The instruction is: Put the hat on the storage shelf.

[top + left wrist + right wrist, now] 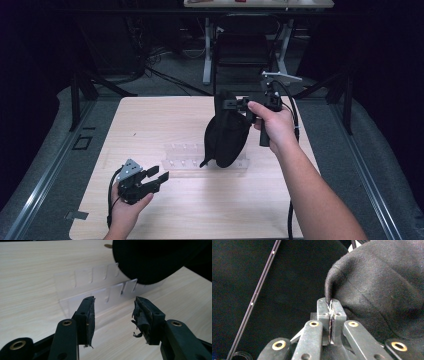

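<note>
One pale wooden table [150, 120] in a dark room, a chair [243, 42] at its far side. Right gripper [239, 104] clamped on black cap [226, 132], held above clear rack [182, 159] mid-table. Left gripper [159, 176] near left, jaws apart; left gripper view shows the rack's slots [100, 275].

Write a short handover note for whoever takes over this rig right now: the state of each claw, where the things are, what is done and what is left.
Right claw: shut on an edge of the black cap, holding it up so it hangs over the table.
Left claw: open, holding nothing, low near the front left of the table, pointing toward the clear slotted rack.
Rack lies flat mid-table, under and behind the hanging cap.
Done: cap lifted.
Left: likely setting the cap down or onto the rack; the left claw could steady the rack or take the cap's lower edge.
</note>
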A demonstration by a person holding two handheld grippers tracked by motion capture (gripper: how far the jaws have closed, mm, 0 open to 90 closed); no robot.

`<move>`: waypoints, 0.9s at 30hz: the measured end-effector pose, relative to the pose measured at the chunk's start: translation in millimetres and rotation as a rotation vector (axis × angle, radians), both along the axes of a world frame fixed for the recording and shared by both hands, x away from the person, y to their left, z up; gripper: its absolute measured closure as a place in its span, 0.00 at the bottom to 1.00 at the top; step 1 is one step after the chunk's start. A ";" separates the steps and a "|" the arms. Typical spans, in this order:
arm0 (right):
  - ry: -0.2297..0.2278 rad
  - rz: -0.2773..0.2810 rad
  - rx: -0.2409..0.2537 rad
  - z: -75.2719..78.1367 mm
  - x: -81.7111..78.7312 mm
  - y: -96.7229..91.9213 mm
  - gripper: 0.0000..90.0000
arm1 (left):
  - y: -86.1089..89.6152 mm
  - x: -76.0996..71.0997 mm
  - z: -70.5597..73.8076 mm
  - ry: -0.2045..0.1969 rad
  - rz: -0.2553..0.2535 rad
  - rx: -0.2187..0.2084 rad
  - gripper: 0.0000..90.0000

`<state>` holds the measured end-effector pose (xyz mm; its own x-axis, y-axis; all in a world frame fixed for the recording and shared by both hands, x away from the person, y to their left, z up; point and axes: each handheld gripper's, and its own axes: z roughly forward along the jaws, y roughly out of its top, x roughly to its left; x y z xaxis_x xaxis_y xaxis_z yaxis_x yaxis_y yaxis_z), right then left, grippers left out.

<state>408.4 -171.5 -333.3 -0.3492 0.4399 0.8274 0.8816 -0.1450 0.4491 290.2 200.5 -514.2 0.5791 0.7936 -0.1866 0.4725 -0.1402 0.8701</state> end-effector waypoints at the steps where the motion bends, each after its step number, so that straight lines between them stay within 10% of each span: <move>1: 0.002 0.000 0.002 -0.1 0.1 -0.3 0.98 | -3.1 1.1 2.3 -0.003 -0.008 0.001 0.57; 27: -0.006 0.003 0.002 0.7 0.9 4.6 0.98 | -83.2 7.0 42.8 -0.084 -0.179 0.052 0.65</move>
